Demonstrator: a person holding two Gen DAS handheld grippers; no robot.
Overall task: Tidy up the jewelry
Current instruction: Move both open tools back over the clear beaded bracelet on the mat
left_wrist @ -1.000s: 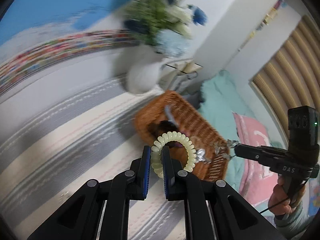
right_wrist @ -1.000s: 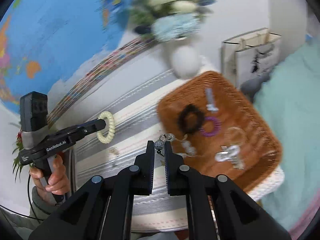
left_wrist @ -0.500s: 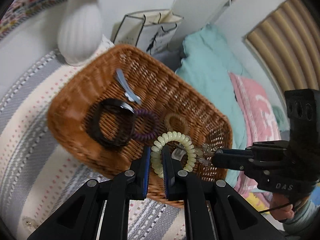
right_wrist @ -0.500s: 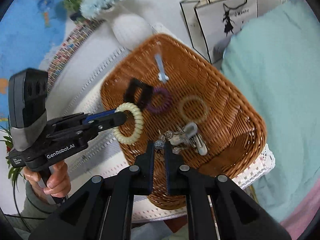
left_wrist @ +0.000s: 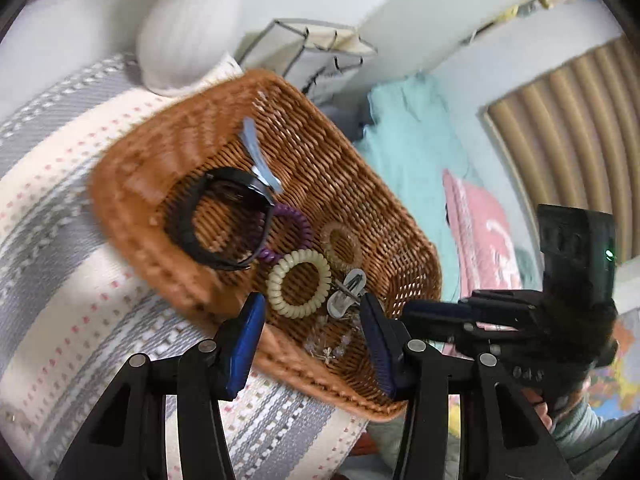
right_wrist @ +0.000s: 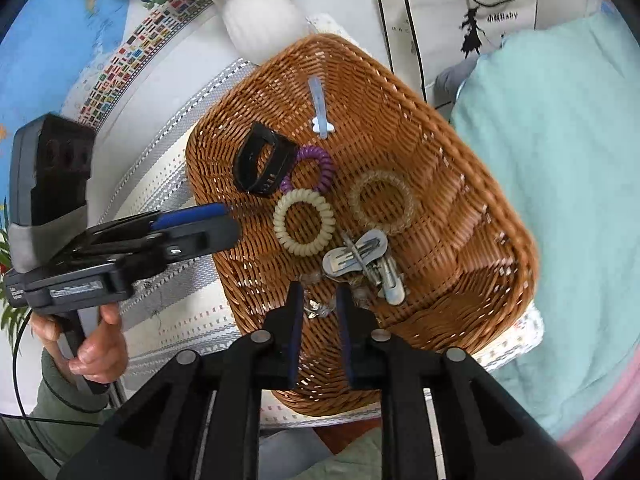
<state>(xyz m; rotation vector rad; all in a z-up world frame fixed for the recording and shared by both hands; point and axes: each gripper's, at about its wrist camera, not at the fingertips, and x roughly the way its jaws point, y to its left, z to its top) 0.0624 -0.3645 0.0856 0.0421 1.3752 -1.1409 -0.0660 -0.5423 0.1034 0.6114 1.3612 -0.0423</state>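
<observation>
So both drops just landed. Half a second ago the left gripper [left_wrist: 312, 320] was clamped on the cream spiral coil hair tie [left_wrist: 299, 283]; now its blue-padded jaws are spread wide with nothing between them, and the tie lies flat on the floor of the brown woven wicker basket [left_wrist: 132, 184], just past the fingertips.

Same on the other side: the right gripper [right_wrist: 318, 300] had the clear beaded bracelet with little silver charms [right_wrist: 316, 307] pinched, and now its jaws are parted with the bracelet sitting loose on the weave right between the tips, near the basket's front wall.

Just beyond that is the pile of silver metal snap hair clips [right_wrist: 362, 258]. Further in, the cream tie touches a purple spiral hair tie [right_wrist: 310, 166], with a translucent amber coil tie [right_wrist: 382, 200] beside it. A black band-style bracelet [right_wrist: 262, 164] lies against the purple one, and a pale blue hair clip [right_wrist: 320, 106] sits at the far end. Behind the basket there's a white ribbed vase [right_wrist: 260, 26] on the striped woven cloth [left_wrist: 60, 300].

My read: these two pieces are done, so both grippers are free to back out. I can't tell whether any more jewelry is left on the cloth.
</observation>
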